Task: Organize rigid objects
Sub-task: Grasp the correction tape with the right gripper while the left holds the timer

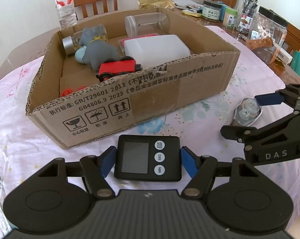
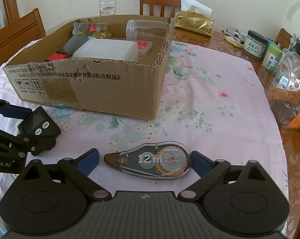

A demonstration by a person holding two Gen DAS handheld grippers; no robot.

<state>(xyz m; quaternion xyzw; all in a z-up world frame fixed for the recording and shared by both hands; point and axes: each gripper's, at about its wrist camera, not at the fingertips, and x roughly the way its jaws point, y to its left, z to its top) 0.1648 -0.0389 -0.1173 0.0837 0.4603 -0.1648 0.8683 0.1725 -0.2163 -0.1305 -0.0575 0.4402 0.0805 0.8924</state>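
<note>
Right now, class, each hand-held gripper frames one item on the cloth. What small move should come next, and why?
Probably close the right hand-held gripper onto the correction tape. The tape lies between its pads, one pad close beside it and the other apart from it. The left hand-held gripper already seems to press on the timer; both belong in the cardboard box.

Bright, even daylight, soft shadows, sharp focus, with strong fisheye bending and dark corners at the edges.
</note>
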